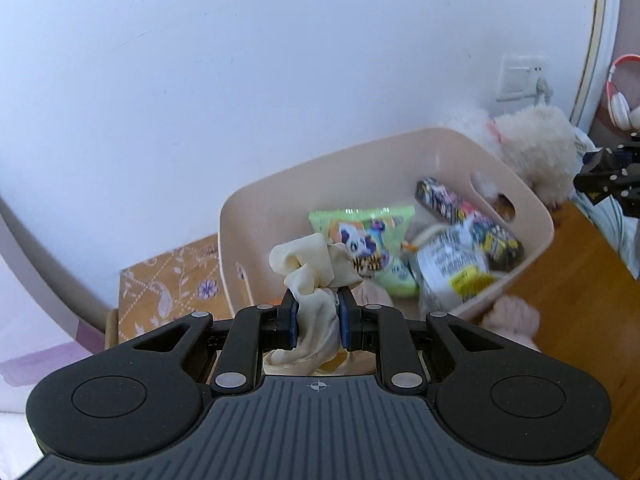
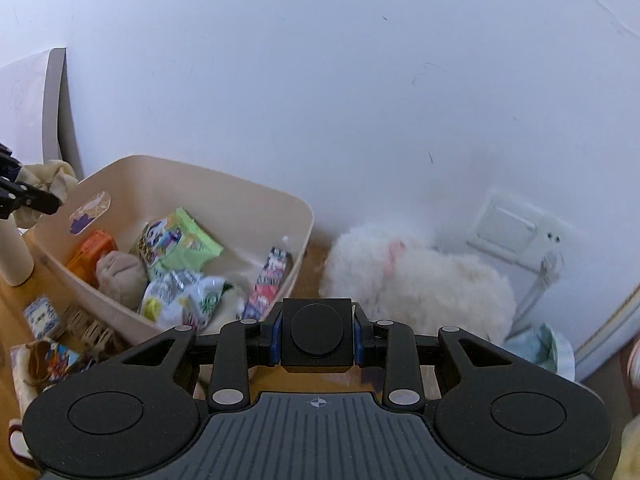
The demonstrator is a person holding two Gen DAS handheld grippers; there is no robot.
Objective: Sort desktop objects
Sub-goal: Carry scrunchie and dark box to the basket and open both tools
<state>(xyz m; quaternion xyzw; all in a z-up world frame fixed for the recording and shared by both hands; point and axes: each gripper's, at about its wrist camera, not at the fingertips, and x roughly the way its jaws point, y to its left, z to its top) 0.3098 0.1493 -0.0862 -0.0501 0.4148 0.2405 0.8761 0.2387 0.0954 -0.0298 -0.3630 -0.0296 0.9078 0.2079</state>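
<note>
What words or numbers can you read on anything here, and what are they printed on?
None can be read.
Green snack bag: print blurred.
White packet: print blurred.
Dark wrapper: print blurred.
Small blue and white box: print too small.
Black block in the right gripper: embossed line too small.

A pale beige bin (image 1: 280, 200) is seen beside a fluffy white plush toy (image 2: 420, 280) with a pink collar. A light green snack packet (image 1: 368, 248) is printed with a panda. A cream cloth (image 1: 308, 272) is shown against black gripper parts with blue pads; an orange-brown box (image 1: 172, 284) is patterned with flowers.
</note>
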